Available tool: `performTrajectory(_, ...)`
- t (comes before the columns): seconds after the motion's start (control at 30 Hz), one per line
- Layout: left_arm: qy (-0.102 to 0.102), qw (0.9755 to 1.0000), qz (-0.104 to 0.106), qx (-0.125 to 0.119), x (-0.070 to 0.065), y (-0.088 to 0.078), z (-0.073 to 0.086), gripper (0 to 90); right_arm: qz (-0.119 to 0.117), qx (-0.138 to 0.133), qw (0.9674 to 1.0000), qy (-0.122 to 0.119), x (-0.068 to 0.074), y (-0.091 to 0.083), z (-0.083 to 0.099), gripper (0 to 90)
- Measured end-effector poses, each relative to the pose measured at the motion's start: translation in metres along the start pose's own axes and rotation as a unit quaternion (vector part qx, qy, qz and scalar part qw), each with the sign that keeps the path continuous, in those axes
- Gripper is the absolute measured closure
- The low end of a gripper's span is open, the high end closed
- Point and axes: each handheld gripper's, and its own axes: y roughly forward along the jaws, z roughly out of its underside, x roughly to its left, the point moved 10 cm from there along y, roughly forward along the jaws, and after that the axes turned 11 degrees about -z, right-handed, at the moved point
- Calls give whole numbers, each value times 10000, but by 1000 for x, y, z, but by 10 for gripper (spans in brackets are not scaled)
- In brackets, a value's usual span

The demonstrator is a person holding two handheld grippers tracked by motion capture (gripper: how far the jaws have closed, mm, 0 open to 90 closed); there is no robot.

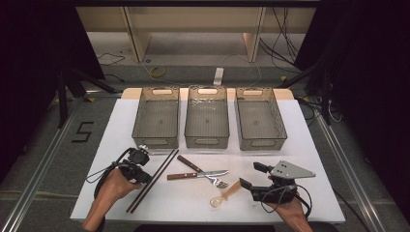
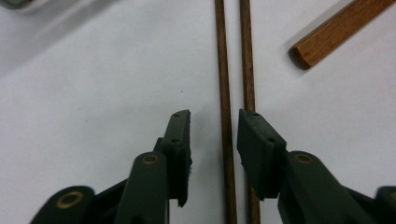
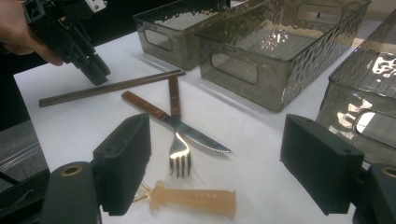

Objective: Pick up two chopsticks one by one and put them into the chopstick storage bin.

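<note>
Left tongs point(image 2: 214, 133) straddle chopsticks point(image 2: 225, 93), pads not yet touching.

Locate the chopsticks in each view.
High view: chopsticks lie diagonally, lower left, beside the left tongs.
Left gripper view: vertical, centre, between its open jaws.
Right gripper view: upper left, running nearly level.
Shared landmark: the brown knife handle.

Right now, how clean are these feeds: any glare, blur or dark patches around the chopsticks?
High view: white table evenly lit, surroundings dark, chopsticks sharp. Left gripper view: chopsticks clear, left gripper jaws slightly soft up close. Right gripper view: glare on the bins, fork glints, near jaws blurred.
</note>
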Motion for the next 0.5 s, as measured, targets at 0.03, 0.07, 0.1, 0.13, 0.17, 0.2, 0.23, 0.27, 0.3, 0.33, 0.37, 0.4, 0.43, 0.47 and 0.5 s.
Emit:
performTrajectory(0.03,0,10000,0,0,0,0,0,665,0,0,10000,0,0,0,0,253)
performTrajectory(0.07,3,10000,24,14,-1,0,0,665,-4,4,10000,0,0,0,0,254)
performTrajectory(0.1,33,10000,40,38,-1,1,1,683,-7,22,10000,5,0,0,0,254)
performTrajectory(0.13,42,10000,45,44,-2,2,1,693,-12,22,10000,3,1,1,0,254)
performTrajectory(0.17,28,10000,44,49,-3,2,1,693,-12,22,10000,3,1,1,0,254)
performTrajectory(0.2,50,10000,27,67,-3,3,2,702,-14,23,10000,3,1,1,0,254)
performTrajectory(0.23,60,10000,6,74,-3,4,2,723,-14,25,10000,6,1,0,0,254)
performTrajectory(0.27,60,10000,6,74,-3,4,2,730,-15,24,10000,9,1,0,0,254)
performTrajectory(0.3,64,9999,13,79,-3,4,2,735,-16,24,10000,10,0,0,0,254)
performTrajectory(0.33,69,9999,27,85,-3,4,2,742,-14,24,10000,6,0,0,0,255)
performTrajectory(0.37,102,9999,27,111,-3,4,3,751,-10,30,10000,7,0,0,1,254)
performTrajectory(0.4,97,9999,16,120,-4,5,3,759,1,30,10000,4,0,0,1,255)
performTrajectory(0.43,125,9998,14,140,-5,6,4,767,-4,32,10000,10,0,0,1,254)
performTrajectory(0.47,149,9998,6,159,-6,7,4,767,-4,32,10000,10,0,0,1,254)
performTrajectory(0.5,184,9997,-19,171,-6,7,4,771,-5,30,10000,5,0,0,1,255)
